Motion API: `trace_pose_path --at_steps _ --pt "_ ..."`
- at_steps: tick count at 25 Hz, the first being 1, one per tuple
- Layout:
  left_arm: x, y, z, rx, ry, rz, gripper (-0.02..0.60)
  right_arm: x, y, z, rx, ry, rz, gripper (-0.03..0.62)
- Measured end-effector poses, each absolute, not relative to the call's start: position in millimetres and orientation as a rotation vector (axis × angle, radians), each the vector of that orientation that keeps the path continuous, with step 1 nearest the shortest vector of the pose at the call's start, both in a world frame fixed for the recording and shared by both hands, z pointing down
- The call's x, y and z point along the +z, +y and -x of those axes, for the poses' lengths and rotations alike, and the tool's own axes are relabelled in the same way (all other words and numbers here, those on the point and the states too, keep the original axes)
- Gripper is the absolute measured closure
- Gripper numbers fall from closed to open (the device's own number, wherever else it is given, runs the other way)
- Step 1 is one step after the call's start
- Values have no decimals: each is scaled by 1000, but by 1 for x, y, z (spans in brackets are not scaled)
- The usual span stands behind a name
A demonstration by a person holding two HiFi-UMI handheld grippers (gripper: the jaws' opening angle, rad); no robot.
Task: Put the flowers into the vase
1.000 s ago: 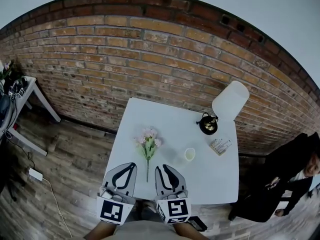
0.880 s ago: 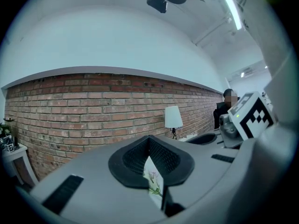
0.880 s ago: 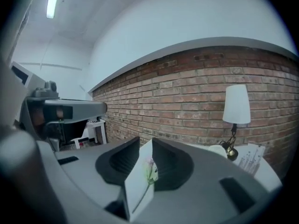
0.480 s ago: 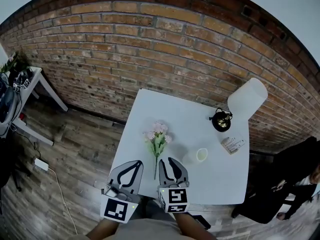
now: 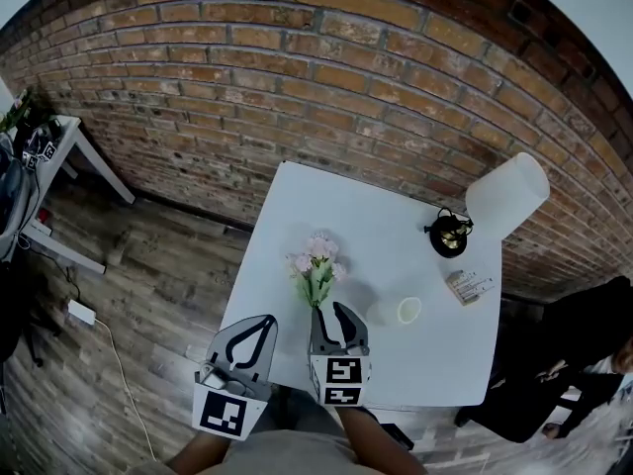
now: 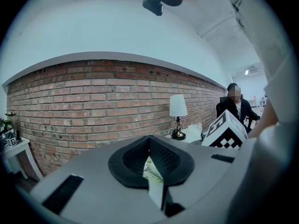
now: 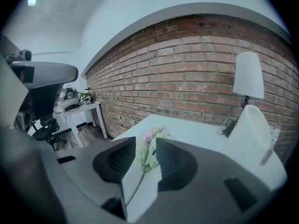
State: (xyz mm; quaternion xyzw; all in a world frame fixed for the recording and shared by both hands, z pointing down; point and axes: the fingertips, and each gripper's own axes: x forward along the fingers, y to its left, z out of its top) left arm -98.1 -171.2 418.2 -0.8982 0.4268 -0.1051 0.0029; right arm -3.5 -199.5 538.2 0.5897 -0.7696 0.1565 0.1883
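Note:
A bunch of pale pink flowers point(image 5: 315, 266) with a green stem lies on the white table point(image 5: 415, 364), blooms toward the brick wall. My right gripper point(image 5: 330, 312) has just been opening; its jaws straddle the lower stem without pressing on it. In the right gripper view the flowers point(image 7: 150, 138) show in the gap of the right gripper point(image 7: 146, 144). The small white vase point(image 5: 406, 312) stands upright to the right of the flowers, and in the right gripper view the vase point(image 7: 252, 126) looms at the right. My left gripper point(image 5: 259, 323) hovers shut and empty off the table's near-left edge, and the left gripper point(image 6: 149, 139) shows its tips together.
A white-shaded lamp point(image 5: 505, 194) on a black base point(image 5: 448, 237) stands at the table's far right, with a small box point(image 5: 469, 285) beside it. A person in black point(image 5: 579, 354) sits to the right. A white side table point(image 5: 45, 156) stands at the far left.
My right gripper has come down and forward over the flower stem, and its jaws stand wider apart. The left gripper has sunk a little. The flowers have not moved.

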Motion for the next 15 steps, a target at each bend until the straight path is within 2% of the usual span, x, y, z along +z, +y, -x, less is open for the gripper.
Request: trace_pose_path --at_steps 15 --pt "429 -192 109 -378 1385 2800 578 587 -224 1 563 -2014 -1577 444"
